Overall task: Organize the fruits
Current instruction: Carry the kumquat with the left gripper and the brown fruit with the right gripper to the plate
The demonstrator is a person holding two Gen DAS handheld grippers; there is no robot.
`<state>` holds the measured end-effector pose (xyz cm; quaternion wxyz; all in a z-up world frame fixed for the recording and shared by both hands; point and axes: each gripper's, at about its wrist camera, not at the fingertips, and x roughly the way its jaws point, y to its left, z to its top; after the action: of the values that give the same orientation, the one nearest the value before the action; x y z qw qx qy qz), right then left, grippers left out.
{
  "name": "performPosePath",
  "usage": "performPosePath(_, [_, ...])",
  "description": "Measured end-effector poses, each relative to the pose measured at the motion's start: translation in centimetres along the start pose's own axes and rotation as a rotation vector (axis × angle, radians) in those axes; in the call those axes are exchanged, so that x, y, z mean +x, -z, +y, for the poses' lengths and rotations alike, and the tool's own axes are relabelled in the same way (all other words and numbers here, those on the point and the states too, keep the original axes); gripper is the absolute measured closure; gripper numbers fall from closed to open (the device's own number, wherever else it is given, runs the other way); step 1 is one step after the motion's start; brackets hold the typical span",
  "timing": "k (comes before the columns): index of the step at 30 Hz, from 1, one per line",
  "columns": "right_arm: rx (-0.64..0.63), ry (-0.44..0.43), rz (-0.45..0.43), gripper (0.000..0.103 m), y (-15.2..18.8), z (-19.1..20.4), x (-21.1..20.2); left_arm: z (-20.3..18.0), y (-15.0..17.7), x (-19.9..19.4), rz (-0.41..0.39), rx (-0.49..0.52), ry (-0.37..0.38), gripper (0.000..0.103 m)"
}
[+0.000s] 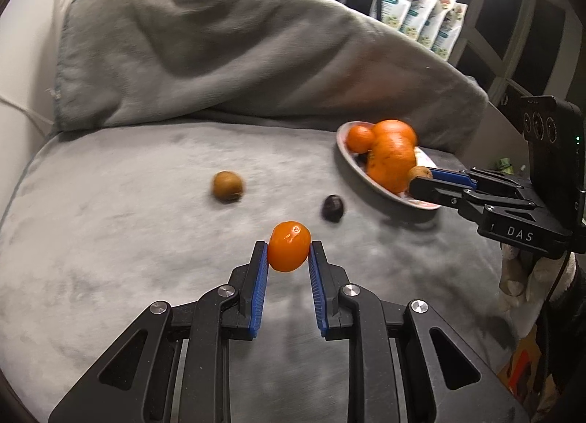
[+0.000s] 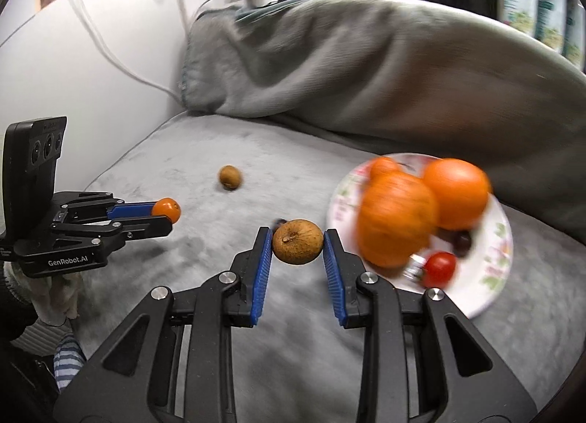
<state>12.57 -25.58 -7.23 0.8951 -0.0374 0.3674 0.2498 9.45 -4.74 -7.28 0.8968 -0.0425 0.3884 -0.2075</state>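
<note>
Between the blue pads of the left gripper [image 1: 288, 252] sits a small mandarin [image 1: 289, 246], glossy orange, smooth-skinned, with a pale highlight near its top; both pads press its sides and it is held clear of the grey cushion [image 1: 110, 239] below. Ahead of that gripper and to its left, a brown kiwi [image 1: 227, 186] lies alone on the cushion, dull and fuzzy. Ahead and slightly right, nearer, a small dark fruit [image 1: 333, 207], almost black; kind unclear through blur.

Right gripper [image 2: 297, 247] is clamped on a second brown fruit [image 2: 298, 246], round, matte, rough-skinned, with a stem scar facing the camera. It too is off the cushion. Just behind its left pad a sliver of the dark fruit shows.

Right of the right gripper, close by, a white plate [image 2: 494, 239] with a floral rim rests on the cushion. On it: two large oranges [image 2: 397, 217], blurred, touching each other; a smaller orange fruit [image 2: 382, 166] behind them; a red cherry tomato [image 2: 439, 267] at the near edge; a dark round fruit [image 2: 462, 241] beside it.

Beyond everything, a rumpled grey blanket [image 1: 219, 49] is heaped along the back of the cushion. White-gloved hands [image 1: 516, 276] hold the gripper handles.
</note>
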Motion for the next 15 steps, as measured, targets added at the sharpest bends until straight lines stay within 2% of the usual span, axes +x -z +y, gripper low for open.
performPosePath(6, [0.056,0.058,-0.014,0.073,1.5,-3.4,-2.3,-2.3,-0.8,0.7,-0.009,0.025,0.041,0.082])
performPosePath(15, [0.122,0.119,-0.024,0.073,2.8,-7.7,-3.6,-6.2,-2.2,2.4,-0.01,0.079,0.102,0.082])
